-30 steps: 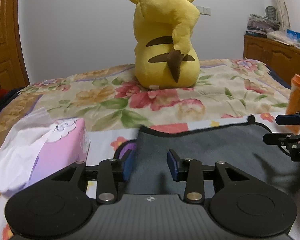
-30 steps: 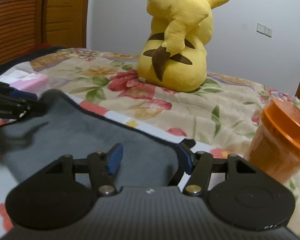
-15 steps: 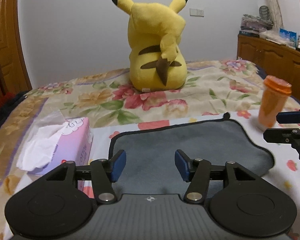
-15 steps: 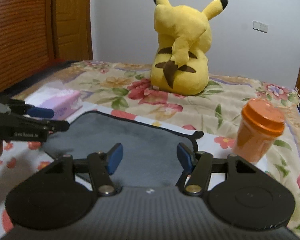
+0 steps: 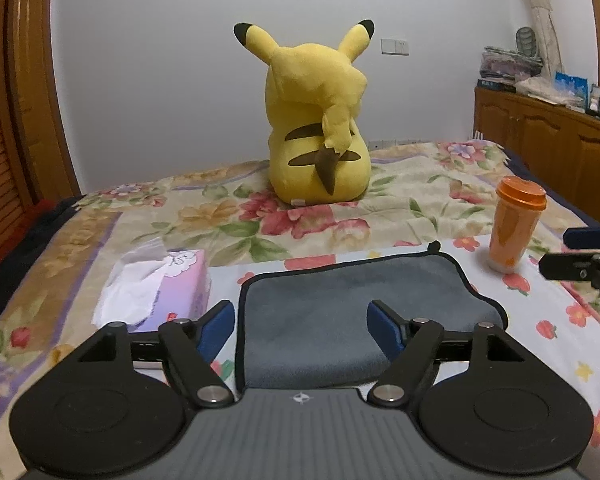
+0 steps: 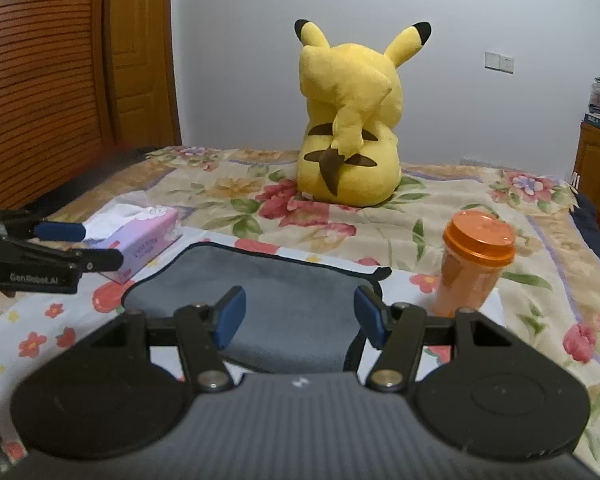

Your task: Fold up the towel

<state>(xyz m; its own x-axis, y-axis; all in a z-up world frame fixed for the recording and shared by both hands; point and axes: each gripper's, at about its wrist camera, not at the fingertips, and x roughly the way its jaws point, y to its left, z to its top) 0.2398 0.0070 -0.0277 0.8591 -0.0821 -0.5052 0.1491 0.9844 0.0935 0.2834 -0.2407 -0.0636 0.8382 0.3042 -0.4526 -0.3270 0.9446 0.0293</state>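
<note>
At the far left a wooden wardrobe [image 6: 60,80] stands beside the bed [image 5: 440,184], whose floral cover fills most of both views. On the cover, left of centre, lies a pink tissue box [image 5: 168,292] with a white tissue sticking up out of its top. Just to its right the grey towel [image 5: 340,304] is spread flat on the bed, dark piping round its edge (a small loop shows at its far right corner). It lies between the tissue box and an orange lidded cup [image 5: 516,224], which stands upright on the cover, a little apart from the towel's right edge.

The left tongs [image 5: 300,326] hover above the near part of the towel, blue pads spread wide and holding nothing; in the right wrist view they enter from the left edge, in front of the tissue box. The right tongs [image 6: 300,316] are likewise released, their pads wide apart above the towel's near edge with nothing between them; their tips show at the right edge of the left wrist view.

Behind the towel, well back on the bed, a yellow Pikachu plush [image 5: 320,120] sits upright with its back to both cameras. At the far right a wooden cabinet [image 5: 548,140] runs along the wall, with books and boxes piled on top.
</note>
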